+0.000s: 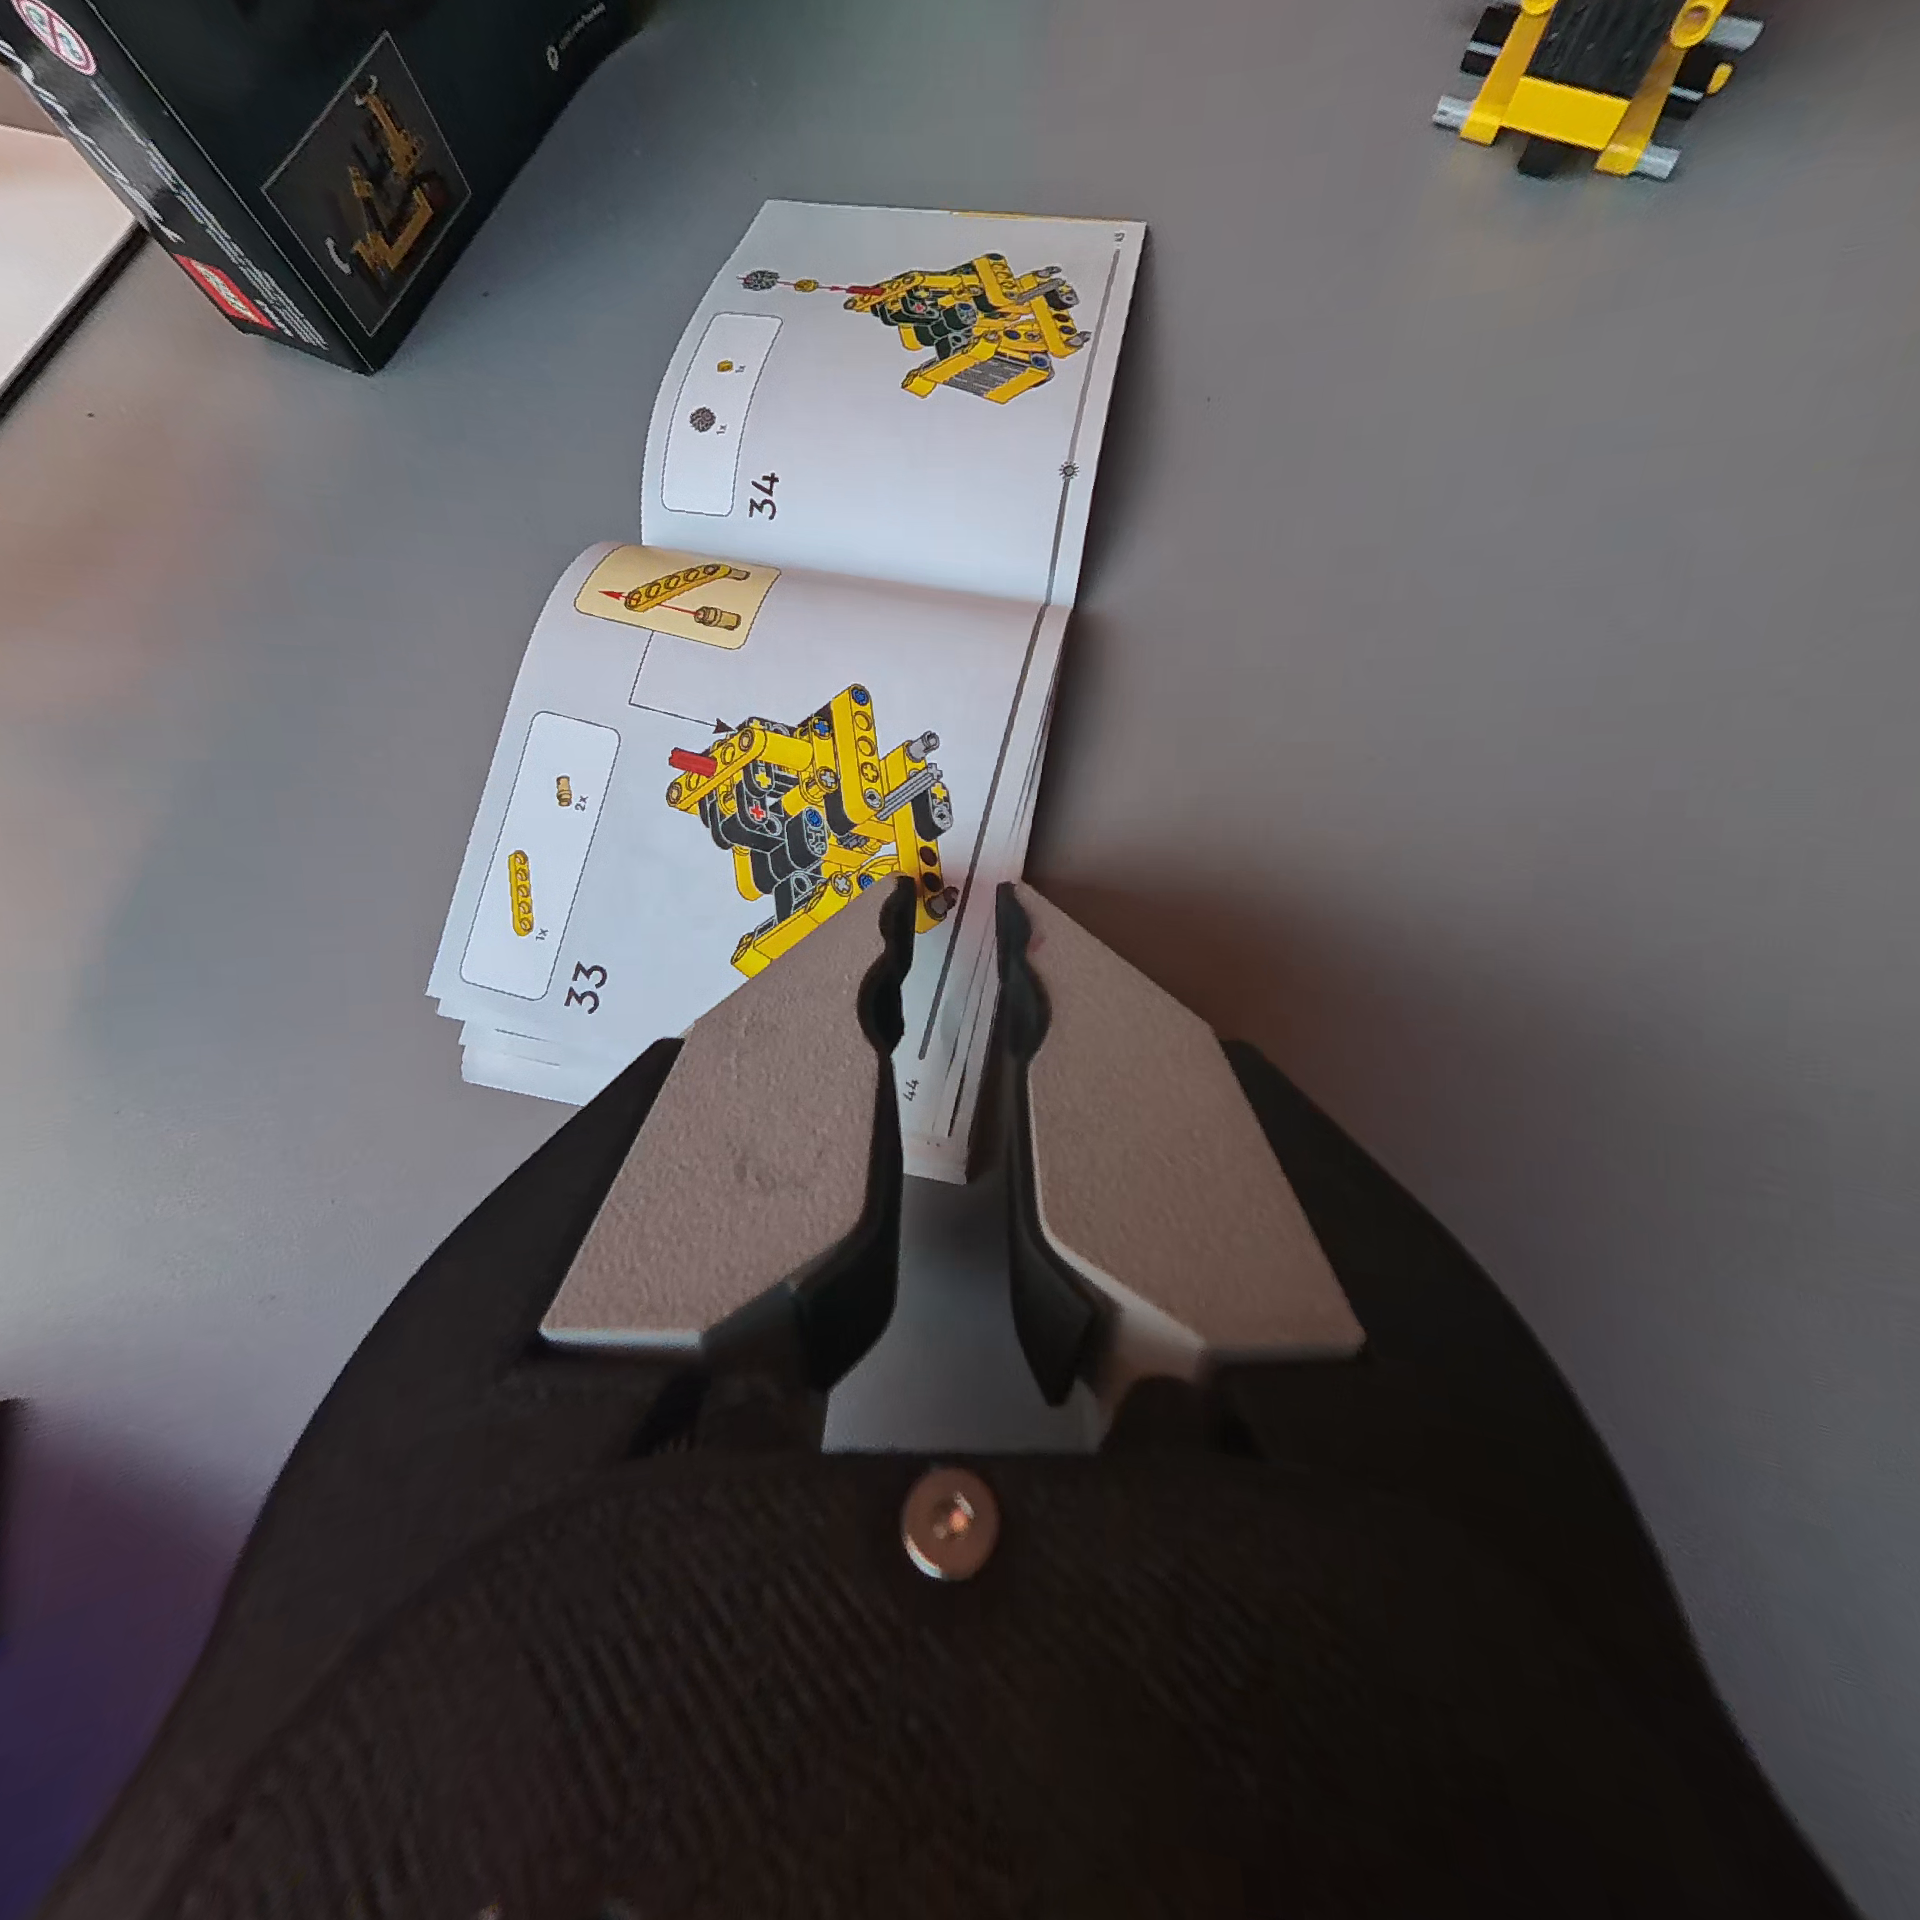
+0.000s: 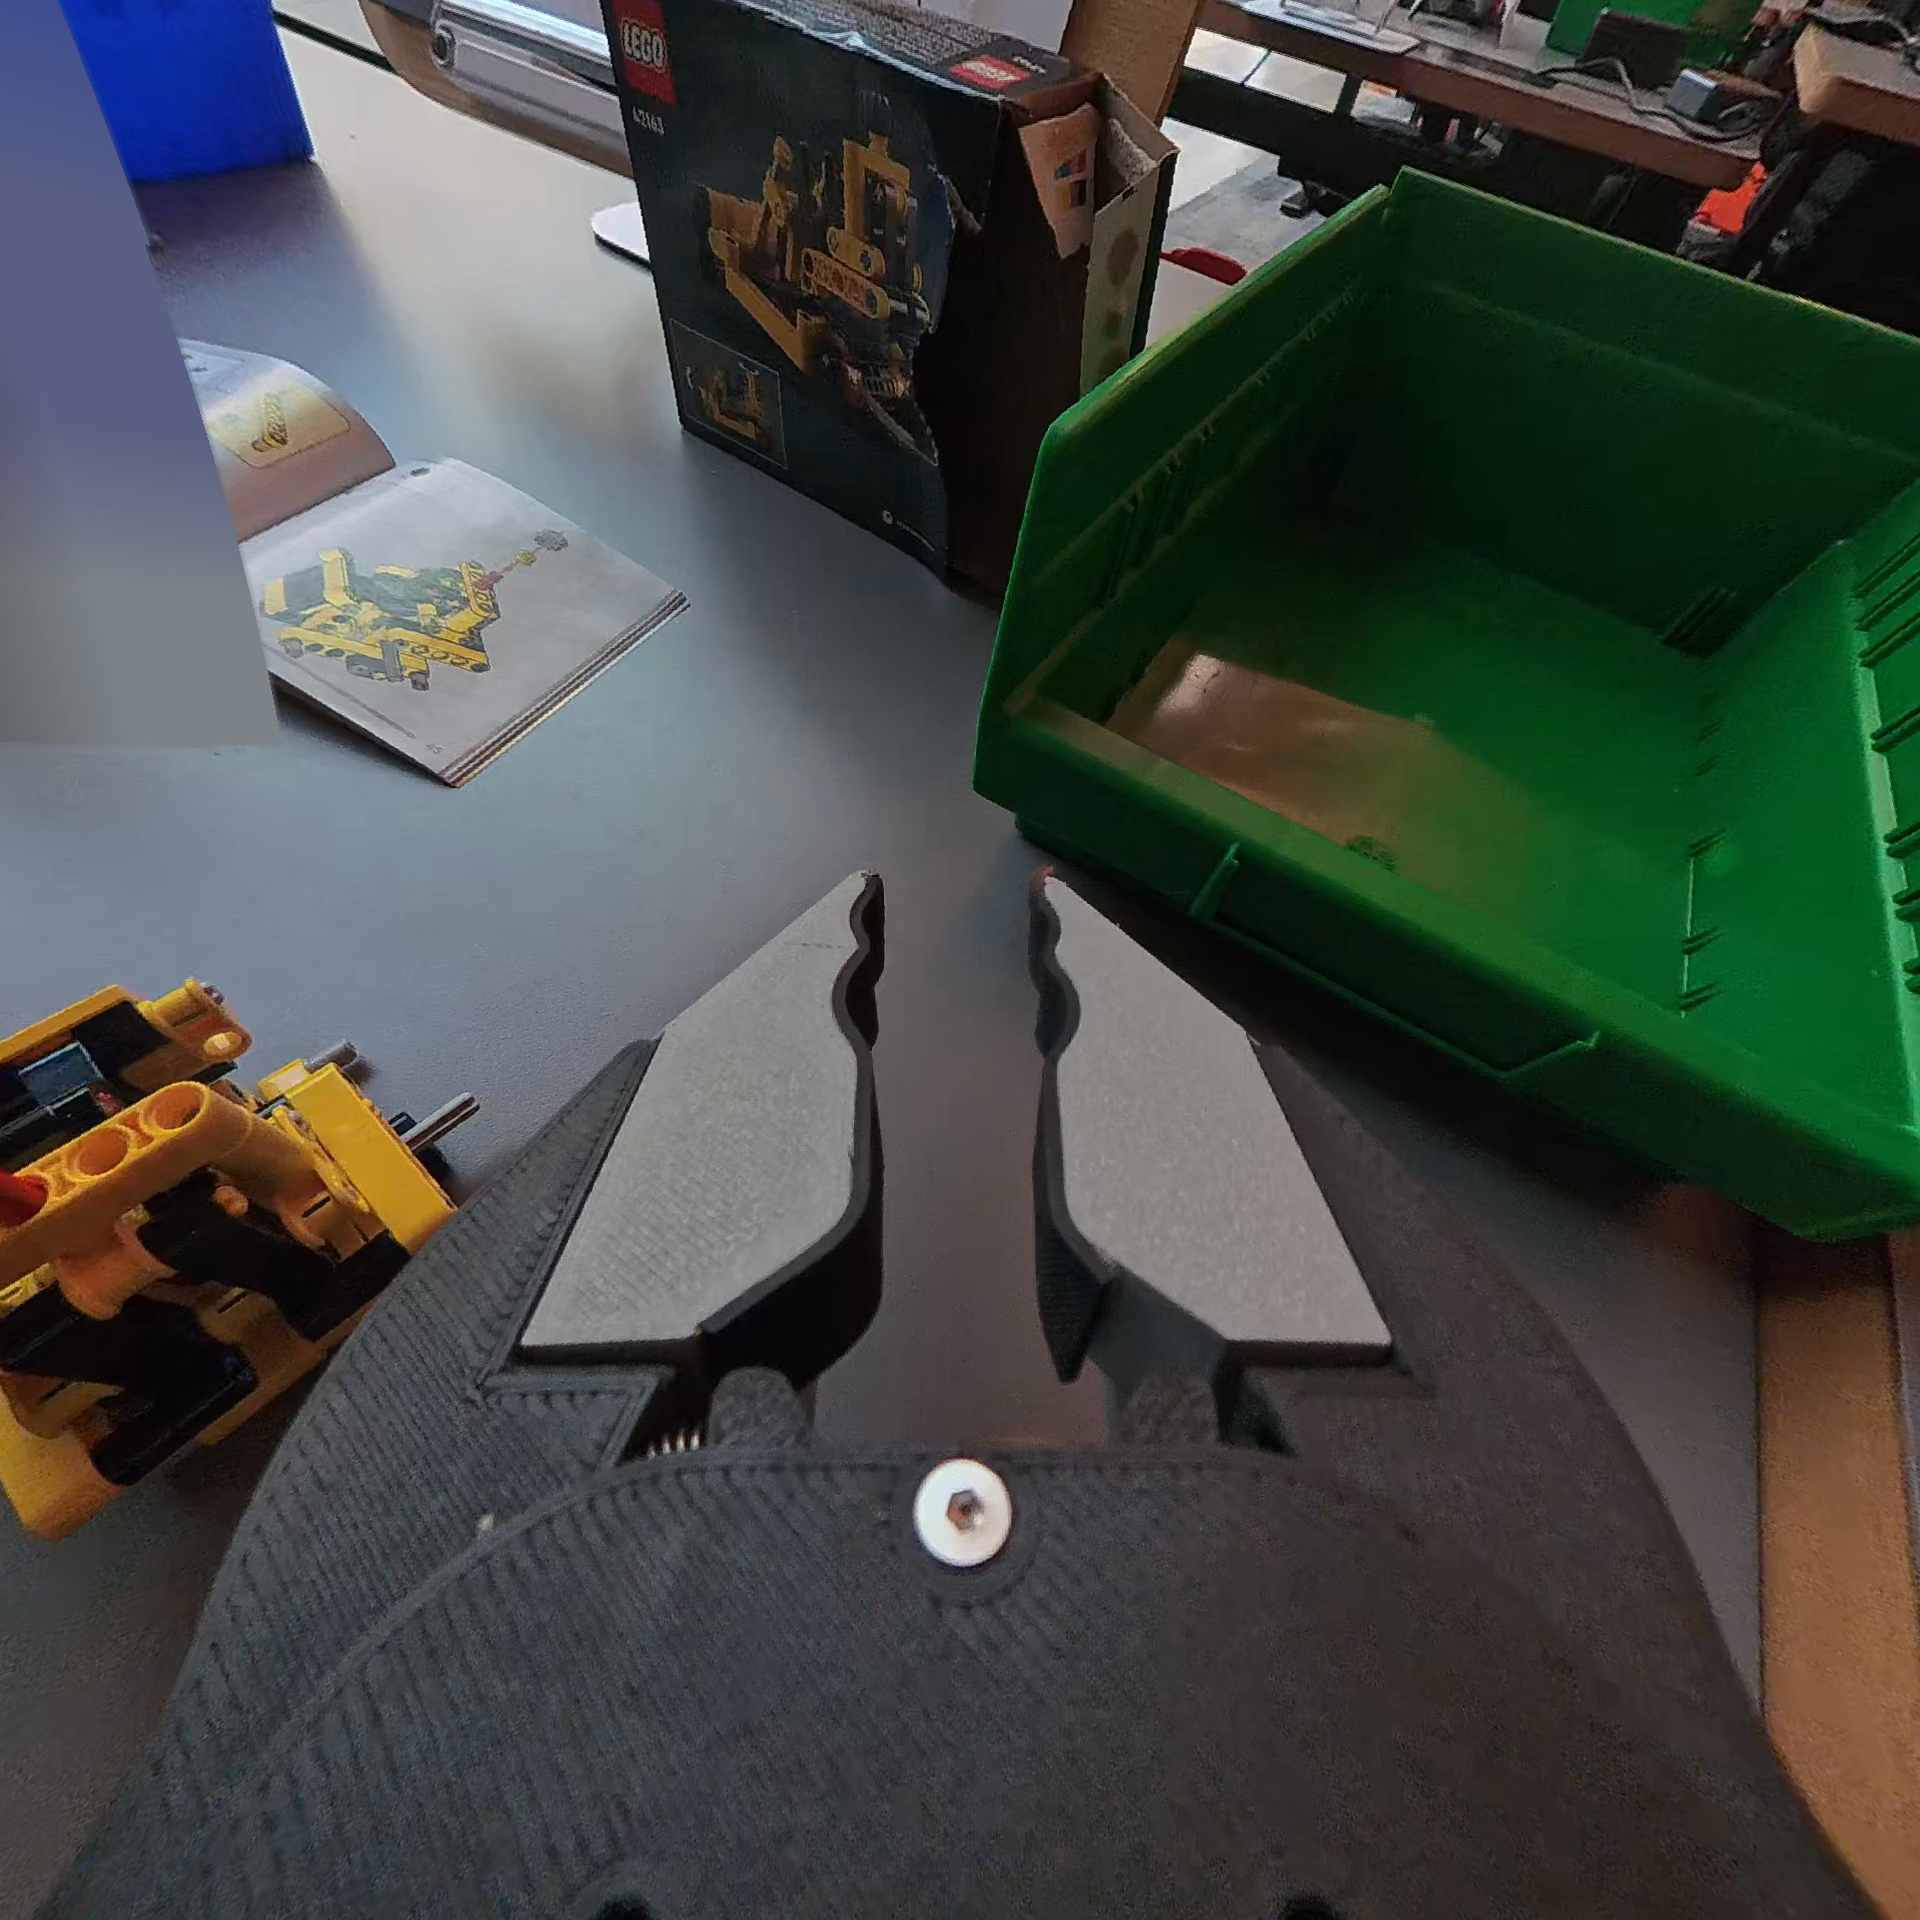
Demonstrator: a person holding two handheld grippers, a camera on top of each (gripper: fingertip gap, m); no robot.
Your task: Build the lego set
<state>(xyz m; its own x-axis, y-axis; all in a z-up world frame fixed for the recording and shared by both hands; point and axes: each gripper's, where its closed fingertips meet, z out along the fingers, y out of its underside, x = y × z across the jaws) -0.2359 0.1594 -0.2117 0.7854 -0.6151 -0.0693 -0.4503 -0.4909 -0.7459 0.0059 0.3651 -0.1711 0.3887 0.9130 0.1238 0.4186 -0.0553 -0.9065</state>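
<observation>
The open instruction booklet (image 1: 831, 644) lies on the grey table, its pages showing a yellow and black vehicle. My left gripper (image 1: 954, 896) hovers over the booklet's near right edge, jaws a little apart and empty. The partly built yellow and black model (image 1: 1590, 83) stands at the far right in the left wrist view and at the lower left in the right wrist view (image 2: 177, 1226). My right gripper (image 2: 956, 894) is open and empty above bare table, between the model and a green bin (image 2: 1507, 727). The booklet also shows in the right wrist view (image 2: 447, 613).
The dark set box (image 2: 862, 281) stands upright behind the booklet and next to the green bin; it also shows in the left wrist view (image 1: 291, 177). The bin holds a few tiny pieces near its front wall. A blue container (image 2: 187, 83) stands at the far left. Other desks lie beyond. There is about 35 cm between the tips of the two grippers.
</observation>
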